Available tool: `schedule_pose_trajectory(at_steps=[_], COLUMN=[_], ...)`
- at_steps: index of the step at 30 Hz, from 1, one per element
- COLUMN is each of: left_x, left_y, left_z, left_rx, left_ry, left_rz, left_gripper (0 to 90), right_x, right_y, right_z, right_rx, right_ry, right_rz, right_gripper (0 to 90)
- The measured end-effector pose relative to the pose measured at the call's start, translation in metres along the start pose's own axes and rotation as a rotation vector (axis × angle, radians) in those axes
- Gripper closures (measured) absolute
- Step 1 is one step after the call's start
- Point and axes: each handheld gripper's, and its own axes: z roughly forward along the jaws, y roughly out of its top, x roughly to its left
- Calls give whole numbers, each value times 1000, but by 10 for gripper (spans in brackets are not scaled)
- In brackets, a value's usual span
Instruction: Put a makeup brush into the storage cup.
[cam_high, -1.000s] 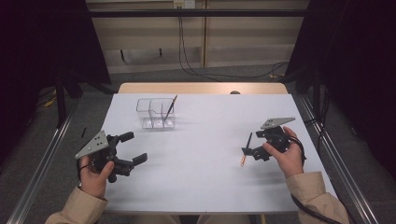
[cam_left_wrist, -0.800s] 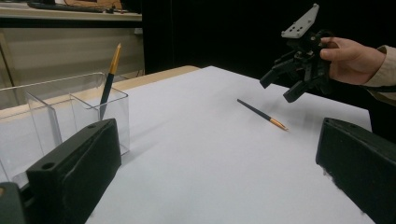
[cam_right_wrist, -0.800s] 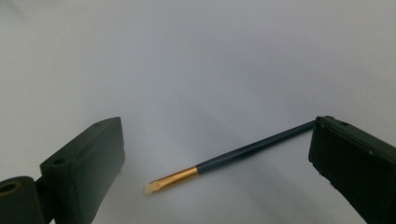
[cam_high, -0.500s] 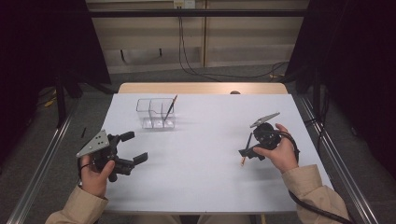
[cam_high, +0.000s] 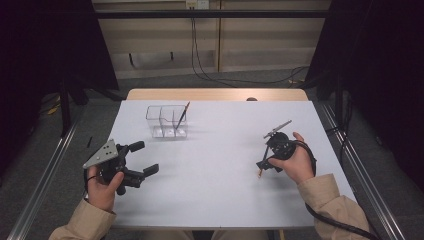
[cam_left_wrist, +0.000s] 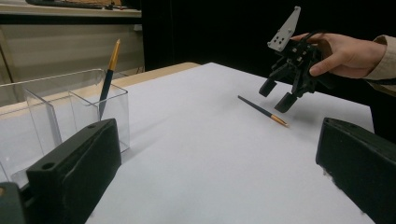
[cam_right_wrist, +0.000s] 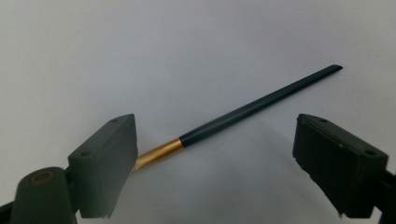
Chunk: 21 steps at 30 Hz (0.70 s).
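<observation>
A dark blue pen (cam_right_wrist: 252, 108) with a gold end lies flat on the white table (cam_high: 215, 165) at the right. My right gripper (cam_high: 265, 161) hangs just above it, tilted down and open, with one jaw on each side of the pen (cam_high: 259, 171) and neither touching it. In the left gripper view the same pen (cam_left_wrist: 261, 110) lies under the right gripper (cam_left_wrist: 276, 94). A second pen (cam_high: 182, 116) leans in the right compartment of a clear two-part holder (cam_high: 167, 122). My left gripper (cam_high: 145, 157) is open and holds nothing at the front left.
The clear holder (cam_left_wrist: 88, 107) stands close ahead of the left gripper (cam_left_wrist: 217, 135). Beyond the table's far wooden edge (cam_high: 215, 94) are a floor with cables and a wall. Metal rails run along both sides of the table.
My right gripper has tipped forward and down over the pen, its plate turning from flat to steep. The left gripper has not moved.
</observation>
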Motion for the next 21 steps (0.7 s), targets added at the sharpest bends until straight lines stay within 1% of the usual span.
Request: schedule_pose_trajectory(at_steps=[2,6,11,12,15,17,19,21], left_x=[0,0,0,0,0,1,1,1], left_y=[-1,-2,-2,-2,-3,-3,-3,-3], left_z=[1,2,3,3,4,4,4,3], left_rx=[-1,7,8,9,14,13,12,12], left_ry=[-3,-3,-8,-8,-7,-7,-9,-9], left_rz=[-5,-2,-7,-8,-6,-7,-8,-11], left_gripper=[0,0,0,0,0,0,0,0], right_x=[-1,-1,0,0,0,1,1,2], right_y=[0,-1,-1,-1,0,1,2,4], right_z=[2,3,6,6,7,7,8,10], right_rx=[3,12,40,38,32,37,41,43], right_ry=[-5,-5,-24,-30,-27,-32,-40,-48], right_rz=[-4,9,8,10,34,49,35,42], right_gripper=[172,222,259,271,274,300,316,346])
